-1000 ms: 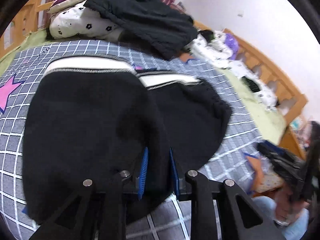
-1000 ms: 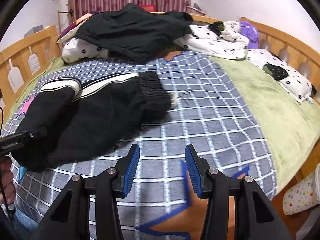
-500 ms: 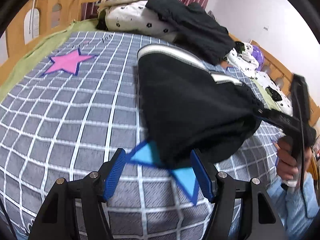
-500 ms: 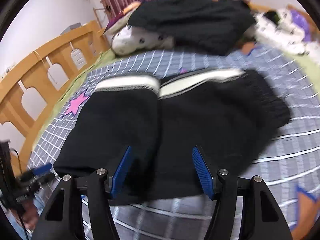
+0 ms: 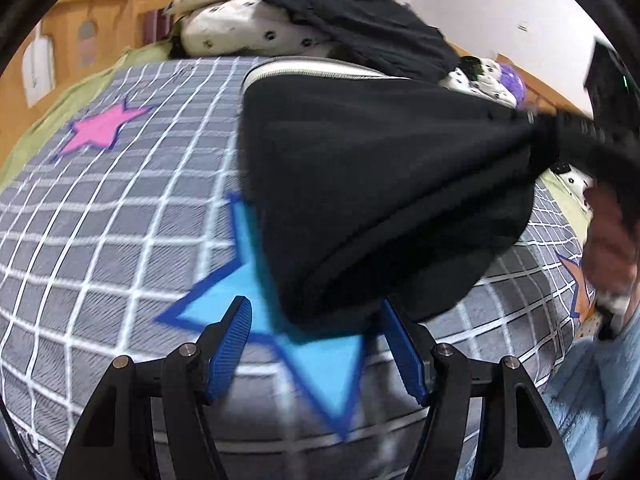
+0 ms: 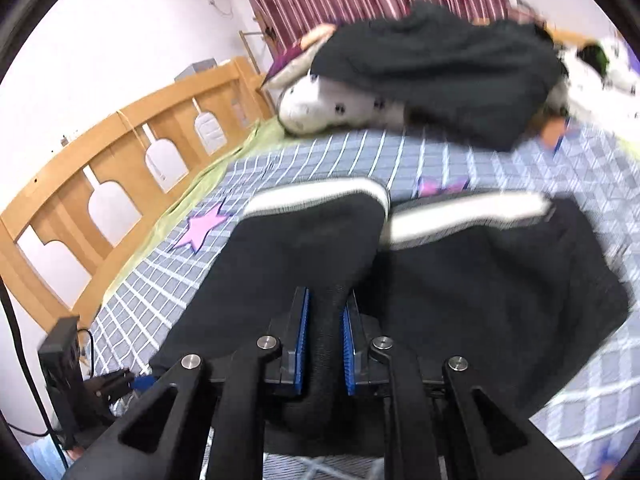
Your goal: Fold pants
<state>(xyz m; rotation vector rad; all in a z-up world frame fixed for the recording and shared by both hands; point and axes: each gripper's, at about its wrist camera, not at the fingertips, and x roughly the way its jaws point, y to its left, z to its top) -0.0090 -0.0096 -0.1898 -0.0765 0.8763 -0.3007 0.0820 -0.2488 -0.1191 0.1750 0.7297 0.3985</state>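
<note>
The black pants [image 6: 472,280] lie bunched on the checked bedspread [image 5: 100,220], near edge pinched tight in the right gripper [image 6: 324,344], whose jaws have just closed on it. The left gripper [image 5: 320,356] hangs spread, holding nothing. One-sided pulling could drag the fold crooked!

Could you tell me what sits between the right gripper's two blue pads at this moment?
A bunched fold of the black pants, pinched by the right gripper; the right wrist view shows it.
</note>
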